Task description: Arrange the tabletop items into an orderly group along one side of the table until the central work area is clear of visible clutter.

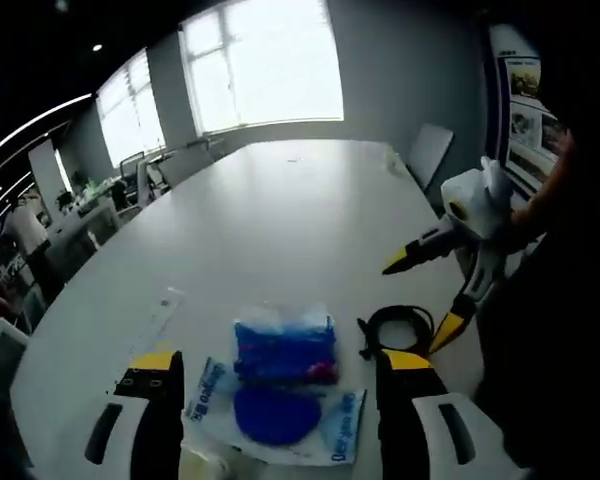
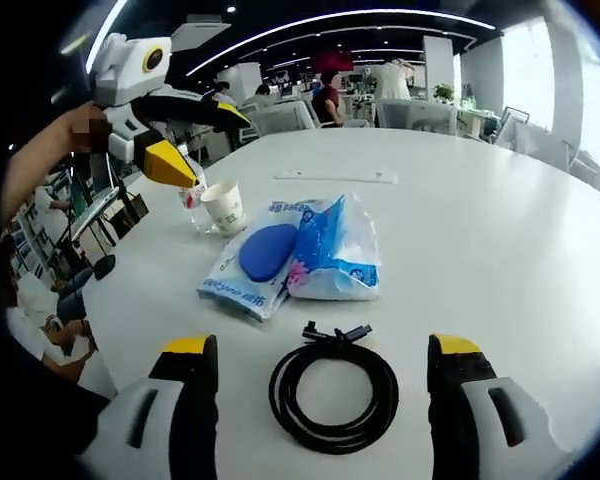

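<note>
In the left gripper view, the left hand-held gripper point(image 1: 280, 385) rises from the near edge with its two yellow-tipped jaws spread wide apart and holding nothing. Far off on the left of the white desk point(image 1: 280, 210) lies a thin clear strip point(image 1: 166, 305). Between the jaws sit two plastic packets: a flat packet with a blue disc point(image 1: 275, 415) nearest the camera, and just beyond it, touching it, a puffy blue-and-white bag point(image 1: 285, 345). To the right of the bag, just beside the right-hand jaw, lies a coiled black cable point(image 1: 395, 325). Further right, the right hand-held gripper point(image 1: 435, 290) comes in from the edge above the cable, held by a person's hand, jaws parted and empty.

In the right gripper view, the left hand-held gripper point(image 2: 205, 140) hangs at the upper left with its jaws apart, over a paper cup point(image 2: 224, 206) that stands upright on the desk point(image 2: 480, 220); something small stands just behind the cup, too unclear to name. Right of the cup lie the packet with the blue disc point(image 2: 260, 255) and the bag point(image 2: 335, 250), side by side and touching. Beyond them, farther across the desk, lies the clear strip point(image 2: 335, 176). Nearest the camera, the black cable point(image 2: 333, 392) rests coiled on the desk between the widely separated, empty jaws of the right hand-held gripper point(image 2: 330, 390).
</note>
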### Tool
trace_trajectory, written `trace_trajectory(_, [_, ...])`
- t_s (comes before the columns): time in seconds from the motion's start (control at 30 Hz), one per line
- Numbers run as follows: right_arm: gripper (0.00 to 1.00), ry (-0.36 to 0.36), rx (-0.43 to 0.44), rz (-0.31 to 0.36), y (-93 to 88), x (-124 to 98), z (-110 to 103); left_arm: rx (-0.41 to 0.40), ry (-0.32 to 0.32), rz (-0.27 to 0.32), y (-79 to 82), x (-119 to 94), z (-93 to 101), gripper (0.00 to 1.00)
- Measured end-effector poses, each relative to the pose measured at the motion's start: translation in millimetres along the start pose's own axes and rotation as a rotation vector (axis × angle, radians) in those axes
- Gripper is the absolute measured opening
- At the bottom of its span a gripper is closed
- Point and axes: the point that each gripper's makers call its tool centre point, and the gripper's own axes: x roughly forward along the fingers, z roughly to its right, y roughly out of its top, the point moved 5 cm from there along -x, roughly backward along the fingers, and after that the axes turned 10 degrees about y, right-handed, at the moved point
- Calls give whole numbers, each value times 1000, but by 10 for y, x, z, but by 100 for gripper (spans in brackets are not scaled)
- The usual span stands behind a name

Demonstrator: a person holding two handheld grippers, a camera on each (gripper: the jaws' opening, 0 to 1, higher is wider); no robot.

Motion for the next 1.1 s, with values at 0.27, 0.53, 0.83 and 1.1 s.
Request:
trace_trajectory(0.27, [79, -17, 91, 46, 33, 0, 41, 51, -32, -35, 86, 181, -57, 77])
trace_trajectory(0.53, [72, -32, 222, 110, 44, 64, 80, 69, -35, -68, 102, 334, -179, 73])
trace_trajectory(0.83, [65, -16, 275, 130, 130, 208, 134, 119, -94, -122, 17, 614, -180, 69])
trace_trajectory(1.1, [55, -17, 363, 140, 121, 319, 132, 86, -122, -188, -94, 818, -159, 62])
